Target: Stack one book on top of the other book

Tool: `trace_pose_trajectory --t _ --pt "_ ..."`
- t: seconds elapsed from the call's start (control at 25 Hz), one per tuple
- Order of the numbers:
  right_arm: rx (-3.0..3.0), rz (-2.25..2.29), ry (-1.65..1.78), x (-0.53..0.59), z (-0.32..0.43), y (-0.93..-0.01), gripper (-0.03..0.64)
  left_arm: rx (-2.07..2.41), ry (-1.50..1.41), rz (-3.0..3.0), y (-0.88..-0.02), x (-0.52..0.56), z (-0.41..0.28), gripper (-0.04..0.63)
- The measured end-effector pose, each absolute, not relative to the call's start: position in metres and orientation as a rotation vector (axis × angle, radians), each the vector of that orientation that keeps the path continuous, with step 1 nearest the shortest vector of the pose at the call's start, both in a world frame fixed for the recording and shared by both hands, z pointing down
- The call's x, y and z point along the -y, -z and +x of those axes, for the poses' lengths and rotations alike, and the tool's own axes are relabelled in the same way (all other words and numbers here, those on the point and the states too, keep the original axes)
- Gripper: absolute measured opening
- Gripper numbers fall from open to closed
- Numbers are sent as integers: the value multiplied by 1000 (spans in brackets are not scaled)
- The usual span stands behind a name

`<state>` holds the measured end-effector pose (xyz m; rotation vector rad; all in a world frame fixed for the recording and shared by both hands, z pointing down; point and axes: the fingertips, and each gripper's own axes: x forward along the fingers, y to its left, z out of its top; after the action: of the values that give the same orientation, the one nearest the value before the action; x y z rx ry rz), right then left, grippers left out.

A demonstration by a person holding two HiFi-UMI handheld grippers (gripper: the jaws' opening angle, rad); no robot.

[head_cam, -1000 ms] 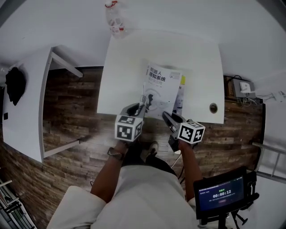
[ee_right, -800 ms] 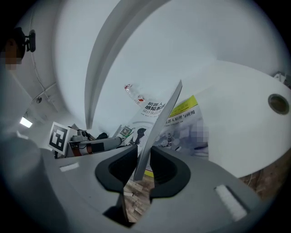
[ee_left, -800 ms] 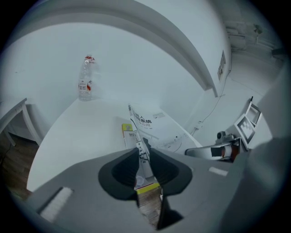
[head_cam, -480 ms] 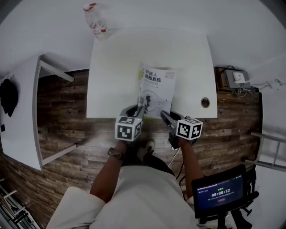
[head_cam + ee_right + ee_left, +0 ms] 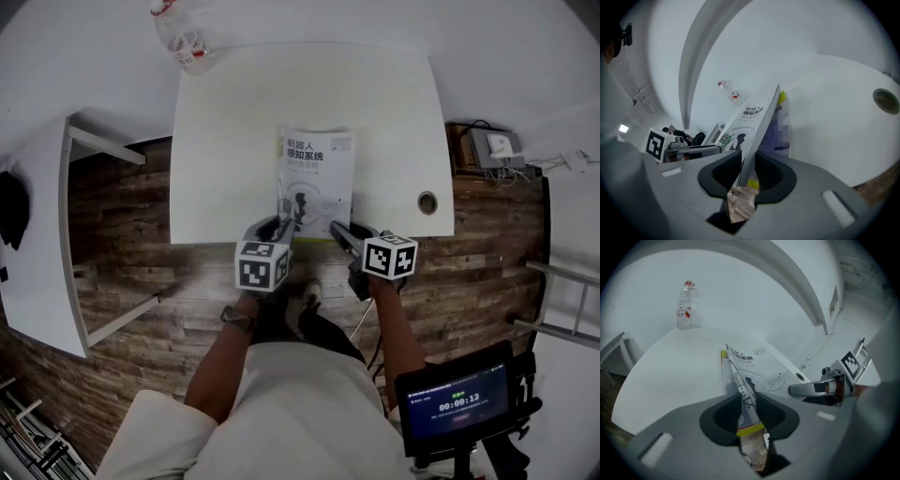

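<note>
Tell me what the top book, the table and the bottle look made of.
The top book: paper with a glossy soft cover, it seems; it curves and carries print. The table: smooth matte white board, perhaps laminate; its core is hidden. The bottle: clear plastic, probably; see-through, with a label.

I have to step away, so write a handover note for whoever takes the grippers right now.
Grippers: the left gripper has just been opening its fingers; the near edge of the top book sits between them, apparently gripped. The right gripper is shut on the same edge.
Things: the bottom book lies flat on the table, with the top book over it, near edge tilted up.
Done: books roughly lined up.
Left: lower the near edge, release both grippers, back out.
</note>
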<state>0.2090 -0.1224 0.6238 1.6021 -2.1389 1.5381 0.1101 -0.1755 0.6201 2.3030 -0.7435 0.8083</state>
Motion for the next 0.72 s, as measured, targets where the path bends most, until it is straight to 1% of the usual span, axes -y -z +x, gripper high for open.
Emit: trace_pose_trajectory --t 0.2,0.72 --pt "2051 1671 -1561 119 218 -638 98 768 -841 2289 -635 173 103 103" --pt "1957 1720 -1439 116 234 -647 129 736 -933 2323 -648 173 110 135"
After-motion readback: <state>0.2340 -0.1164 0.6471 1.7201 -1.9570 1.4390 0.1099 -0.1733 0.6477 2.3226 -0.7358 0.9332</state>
